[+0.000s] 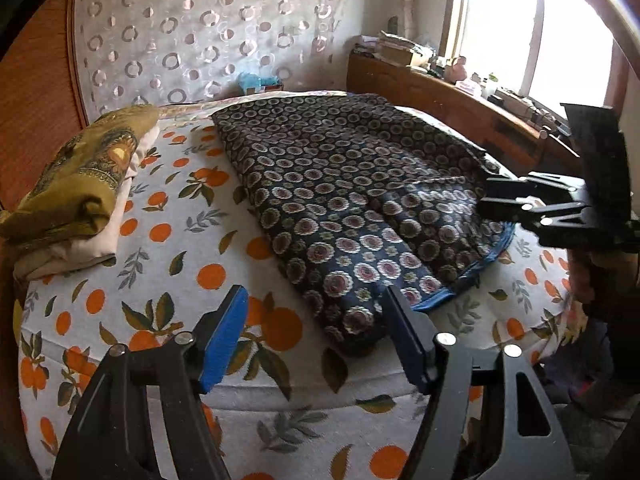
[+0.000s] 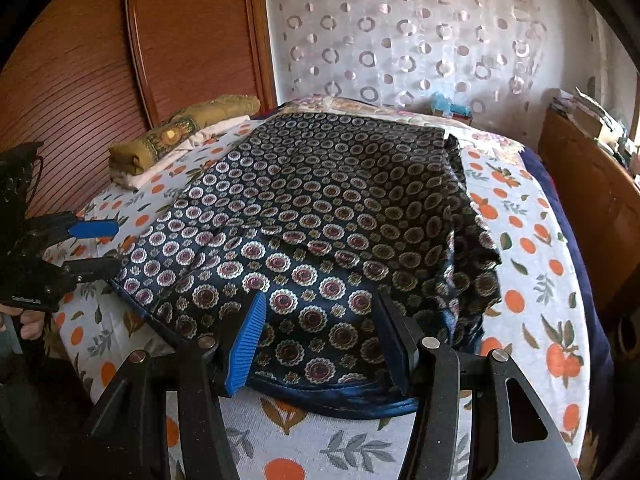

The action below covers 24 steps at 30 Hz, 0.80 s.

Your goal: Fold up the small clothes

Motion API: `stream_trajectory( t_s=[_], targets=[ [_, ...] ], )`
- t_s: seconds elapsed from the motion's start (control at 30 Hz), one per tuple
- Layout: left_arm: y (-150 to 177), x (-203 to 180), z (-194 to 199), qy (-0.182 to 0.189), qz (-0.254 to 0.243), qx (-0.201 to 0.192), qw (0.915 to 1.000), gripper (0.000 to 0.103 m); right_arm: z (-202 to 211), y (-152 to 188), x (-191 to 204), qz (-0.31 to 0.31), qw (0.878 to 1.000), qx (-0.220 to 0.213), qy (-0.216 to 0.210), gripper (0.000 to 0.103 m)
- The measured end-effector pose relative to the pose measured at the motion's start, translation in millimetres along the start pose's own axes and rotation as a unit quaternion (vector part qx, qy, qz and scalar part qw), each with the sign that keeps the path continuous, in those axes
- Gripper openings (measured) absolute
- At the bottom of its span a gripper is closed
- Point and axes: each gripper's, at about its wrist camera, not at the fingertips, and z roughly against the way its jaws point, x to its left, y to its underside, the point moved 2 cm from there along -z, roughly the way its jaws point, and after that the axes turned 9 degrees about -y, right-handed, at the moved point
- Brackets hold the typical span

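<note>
Dark floral-print garment (image 2: 320, 216) spread flat on orange-print bedsheet (image 1: 168, 248), blue-trimmed hem toward 6 o'clock in right wrist view. Left gripper (image 1: 316, 320): jaws apart, empty, at garment's near corner. Right gripper (image 2: 320, 332): jaws apart, straddling hem, pads seemingly not yet pressing.

Risks, judged:
- Slippery-looking fabric: shallow bite may pinch top layer only, fold drags crooked.
- Uneven lift between grippers: creased, skewed fold.
- Folded olive-print cloth pile (image 1: 76, 196) at 9 o'clock in left view: wide sweep could topple it.
</note>
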Motion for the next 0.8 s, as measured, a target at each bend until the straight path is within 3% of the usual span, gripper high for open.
stream_trajectory(
  t_s=[0.13, 0.57, 0.7, 0.77, 0.8],
  targets=[
    [0, -5, 0, 0.007, -0.004, 0.002, 1.0000, 0.057, -5, 4, 0, 0.001, 1.000, 0.008, 0.000, 0.057],
    [2, -10, -9, 0.014, -0.004, 0.023, 0.9996, 0.056, -18, 7, -5, -0.008, 1.000, 0.027, -0.003, 0.057],
    [4, -13, -11, 0.035, -0.001, 0.029, 0.9990, 0.043, -20, 6, -6, -0.007, 1.000, 0.028, -0.002, 0.057],
    [4, -15, -11, 0.043, 0.000, 0.031, 0.9986, 0.032, -21, 6, -6, -0.005, 1.000, 0.029, 0.000, 0.058],
    [3, -16, -11, 0.048, -0.001, 0.032, 0.9983, 0.021, -21, 6, -5, -0.004, 1.000, 0.029, 0.000, 0.058]
  ],
)
